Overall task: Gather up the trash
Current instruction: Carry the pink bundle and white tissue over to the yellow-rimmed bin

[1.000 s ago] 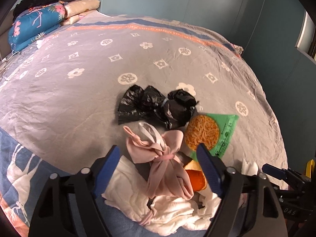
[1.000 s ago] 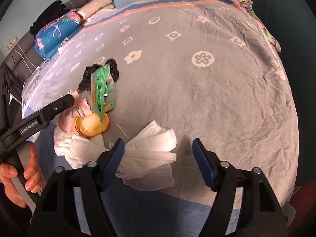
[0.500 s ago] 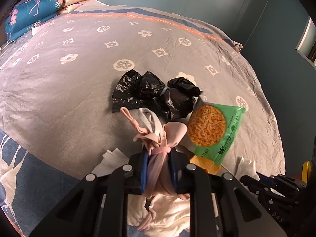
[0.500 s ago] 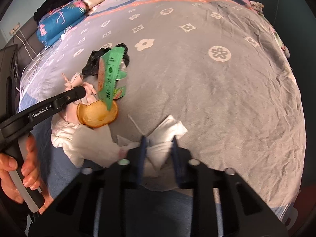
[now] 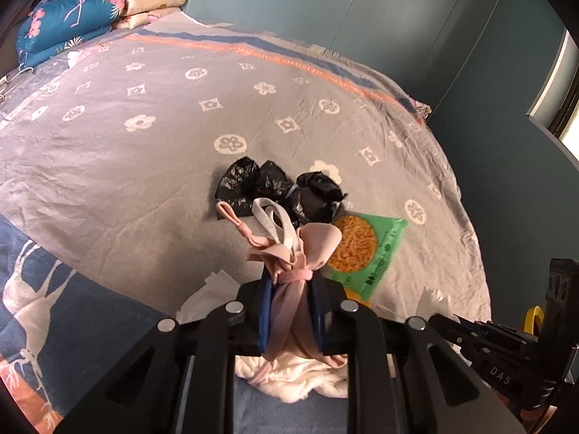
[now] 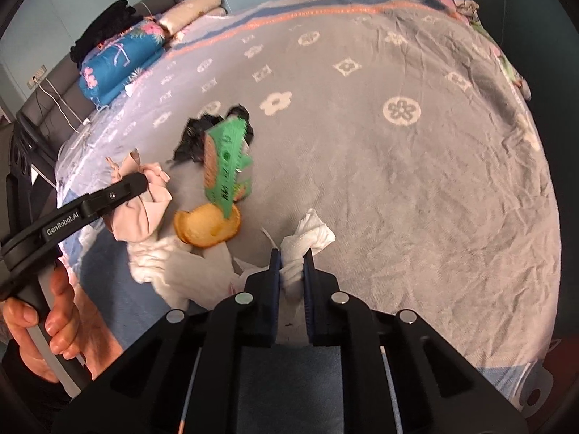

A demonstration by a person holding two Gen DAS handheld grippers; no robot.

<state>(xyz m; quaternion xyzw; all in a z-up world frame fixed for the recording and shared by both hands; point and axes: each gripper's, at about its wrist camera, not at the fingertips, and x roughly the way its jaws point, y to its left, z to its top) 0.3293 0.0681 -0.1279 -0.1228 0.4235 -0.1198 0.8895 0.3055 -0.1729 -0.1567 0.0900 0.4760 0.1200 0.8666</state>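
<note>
Left claw [image 5: 291,311] squeezed tight on pink tied cloth [image 5: 293,264] just above the bed [image 5: 144,166]. Right claw [image 6: 292,271] pinched on white tissue [image 6: 307,235]. Could tear or slip if yanked. Might drag the noodle packet [image 5: 362,249] and orange peel [image 6: 206,224] along.

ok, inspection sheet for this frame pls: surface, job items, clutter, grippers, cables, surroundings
Surface: grey patterned bedspread, wrinkled.
Job's things: pink cloth bundle, white tissue, black plastic bags, green noodle packet, orange peel, more white tissues.
Clutter: folded floral quilt at the bed's head.
Grippers: left gripper shut on pink cloth bundle; right gripper shut on white tissue.
Cables: white cable beside the bed.
Surroundings: teal wall.
</note>
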